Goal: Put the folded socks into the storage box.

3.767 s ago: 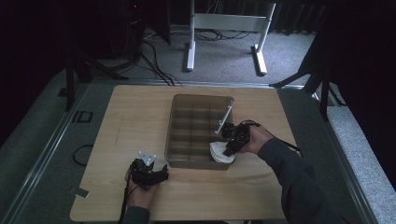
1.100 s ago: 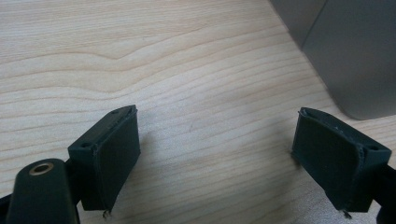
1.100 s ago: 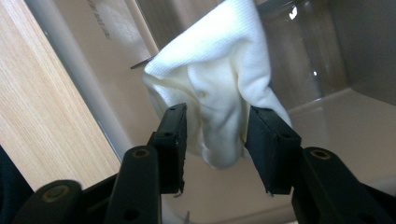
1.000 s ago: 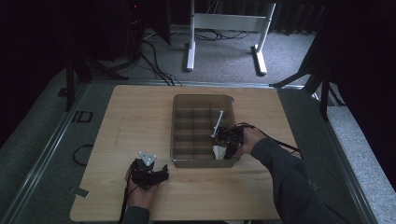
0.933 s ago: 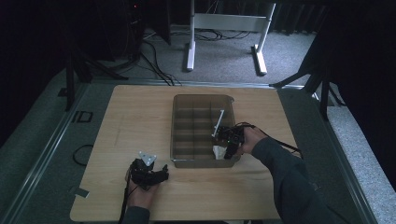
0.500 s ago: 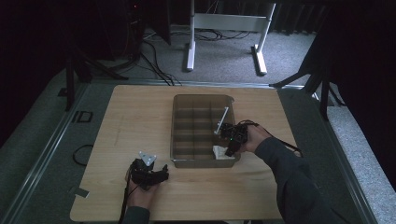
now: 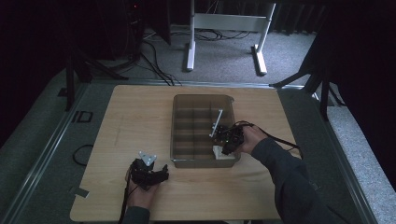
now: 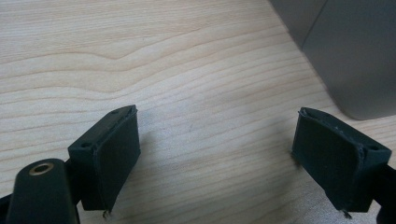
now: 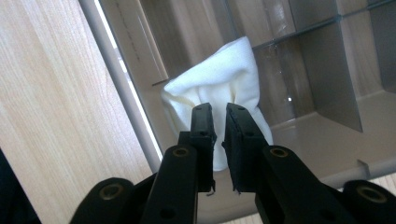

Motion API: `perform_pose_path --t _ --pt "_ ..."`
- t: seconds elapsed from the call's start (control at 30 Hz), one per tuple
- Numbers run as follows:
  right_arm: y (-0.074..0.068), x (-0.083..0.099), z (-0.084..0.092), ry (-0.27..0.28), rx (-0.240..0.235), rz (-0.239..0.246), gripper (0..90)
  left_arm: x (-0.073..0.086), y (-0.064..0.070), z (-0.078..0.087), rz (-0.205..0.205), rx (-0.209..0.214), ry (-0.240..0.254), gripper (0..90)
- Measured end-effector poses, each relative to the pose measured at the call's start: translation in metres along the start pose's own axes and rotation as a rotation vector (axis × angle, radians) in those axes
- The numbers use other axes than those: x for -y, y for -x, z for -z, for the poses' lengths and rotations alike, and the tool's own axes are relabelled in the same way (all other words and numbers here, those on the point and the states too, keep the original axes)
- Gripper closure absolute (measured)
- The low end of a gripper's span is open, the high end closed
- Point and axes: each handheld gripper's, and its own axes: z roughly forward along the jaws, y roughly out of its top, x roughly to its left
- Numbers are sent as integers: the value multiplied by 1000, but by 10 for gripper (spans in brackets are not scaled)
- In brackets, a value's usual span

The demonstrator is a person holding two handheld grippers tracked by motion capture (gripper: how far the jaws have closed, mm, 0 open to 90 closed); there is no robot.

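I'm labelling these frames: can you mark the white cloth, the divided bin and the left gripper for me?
white cloth (image 9: 219,88): right gripper view, on its bunched upper fold.
divided bin (image 7: 201,97): high view, on its far rim.
left gripper (image 8: 215,154): left gripper view, midway between its open jaws, over bare table.

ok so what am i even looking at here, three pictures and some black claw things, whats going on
It is one moment seen by three cameras. The high view looks down on a wooden table where a person holds a two-jaw hand tool in each hand. The other two cameras ride on those tools. The left gripper rests near the table's front edge, jaws wide apart with nothing between them. The right gripper reaches into a clear divided box and has its jaws pinched on a white cloth in the box's near right corner compartment.
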Motion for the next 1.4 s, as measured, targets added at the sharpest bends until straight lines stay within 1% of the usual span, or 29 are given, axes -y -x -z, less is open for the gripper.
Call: perform_pose_path --t 0.17,0.33,0.5,0.67,0.87,1.4 --pt "0 -1 -3 6 5 0 840 0 0 0 -1 0 -1 151" --pt "1 0 -9 1 5 -7 846 0 0 0 -1 0 -2 151" --pt "3 1 -16 -12 2 -4 845 0 0 0 0 0 -2 151" --pt "3 0 -11 25 12 -20 858 0 0 0 0 0 -2 152" --pt "2 -1 -15 33 25 -12 899 0 0 0 0 1 -2 152" --pt "3 -9 -30 -17 19 -9 900 0 0 0 0 1 -2 151"
